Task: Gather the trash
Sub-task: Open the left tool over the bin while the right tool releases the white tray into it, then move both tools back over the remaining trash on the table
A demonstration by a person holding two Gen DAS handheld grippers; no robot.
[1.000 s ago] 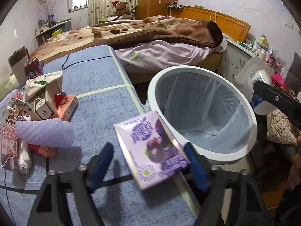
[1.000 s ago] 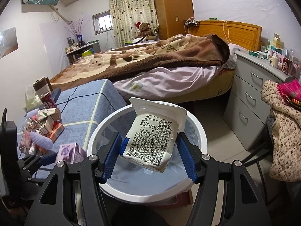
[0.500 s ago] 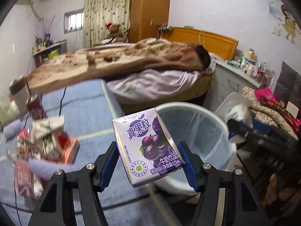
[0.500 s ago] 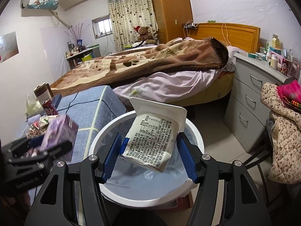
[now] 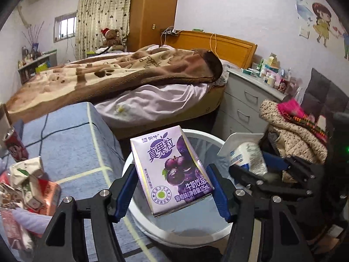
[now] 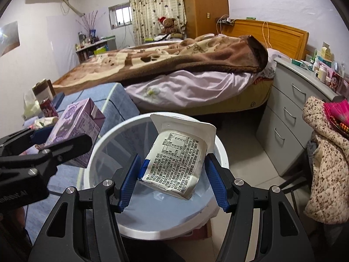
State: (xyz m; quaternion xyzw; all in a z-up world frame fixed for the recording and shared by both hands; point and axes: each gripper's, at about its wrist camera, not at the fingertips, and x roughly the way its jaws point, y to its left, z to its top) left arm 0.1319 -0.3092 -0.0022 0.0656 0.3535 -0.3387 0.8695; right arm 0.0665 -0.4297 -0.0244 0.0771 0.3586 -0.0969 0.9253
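My left gripper point(image 5: 172, 187) is shut on a purple grape milk carton point(image 5: 170, 170) and holds it over the near rim of the white trash bin point(image 5: 202, 135). The carton also shows in the right wrist view point(image 6: 76, 128), at the bin's left side. My right gripper point(image 6: 172, 174) is shut on a white yogurt cup point(image 6: 176, 159) with printed text, held above the bin's point(image 6: 220, 150) bag-lined opening. The cup also shows in the left wrist view point(image 5: 246, 155), to the right of the carton.
A pile of cartons and wrappers point(image 5: 28, 187) and a red can point(image 5: 15, 146) lie on the blue table point(image 5: 69, 144) at left. A bed point(image 6: 174, 65) stands behind the bin. Grey drawers point(image 6: 290, 113) and a chair with clothes point(image 6: 325, 159) stand at right.
My left gripper has lifted the purple carton off the table and carried it right, over the bin's rim. My right gripper with the yogurt cup has stayed over the bin.
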